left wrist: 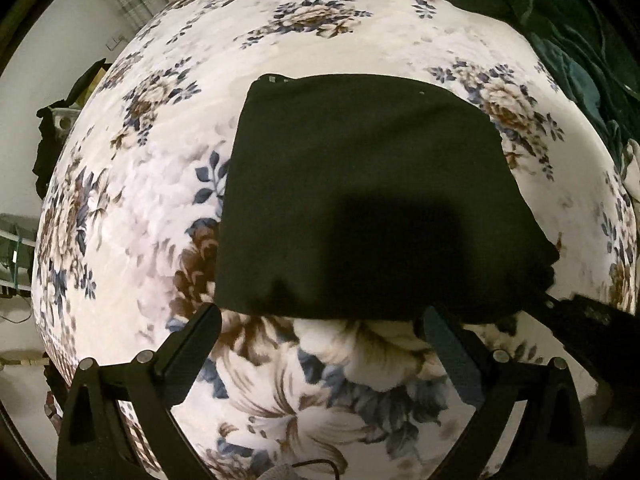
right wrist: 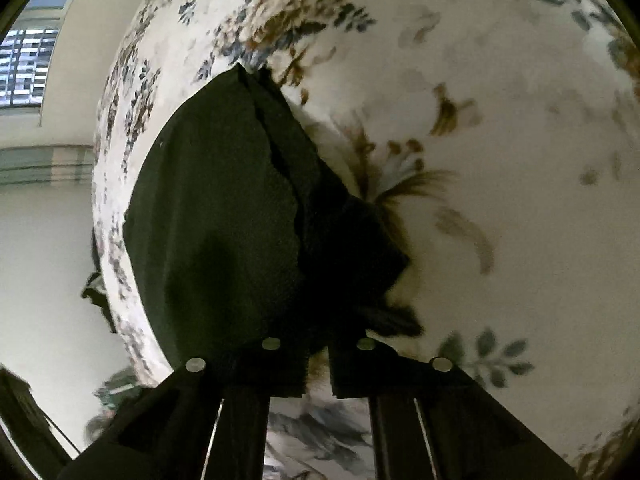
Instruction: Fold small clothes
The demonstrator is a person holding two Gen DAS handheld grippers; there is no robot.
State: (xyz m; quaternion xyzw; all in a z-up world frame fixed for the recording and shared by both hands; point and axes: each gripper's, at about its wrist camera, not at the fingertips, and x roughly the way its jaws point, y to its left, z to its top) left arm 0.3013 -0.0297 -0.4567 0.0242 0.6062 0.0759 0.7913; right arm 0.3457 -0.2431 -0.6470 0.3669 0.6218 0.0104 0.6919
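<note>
Lying flat on the bedspread [left wrist: 132, 208], the black garment [left wrist: 360, 184] looks folded into a neat block, which would explain why the left gripper [left wrist: 320, 344] hangs above its near edge with fingers spread and empty. The right gripper [right wrist: 318, 364] has its fingers clenched at the garment's corner, and dark cloth seems pinched there, likely to pin or tug it. Green fabric [left wrist: 560, 20] sits beyond; a pale wall [right wrist: 48, 220] and window [right wrist: 24, 68] show behind.
</note>
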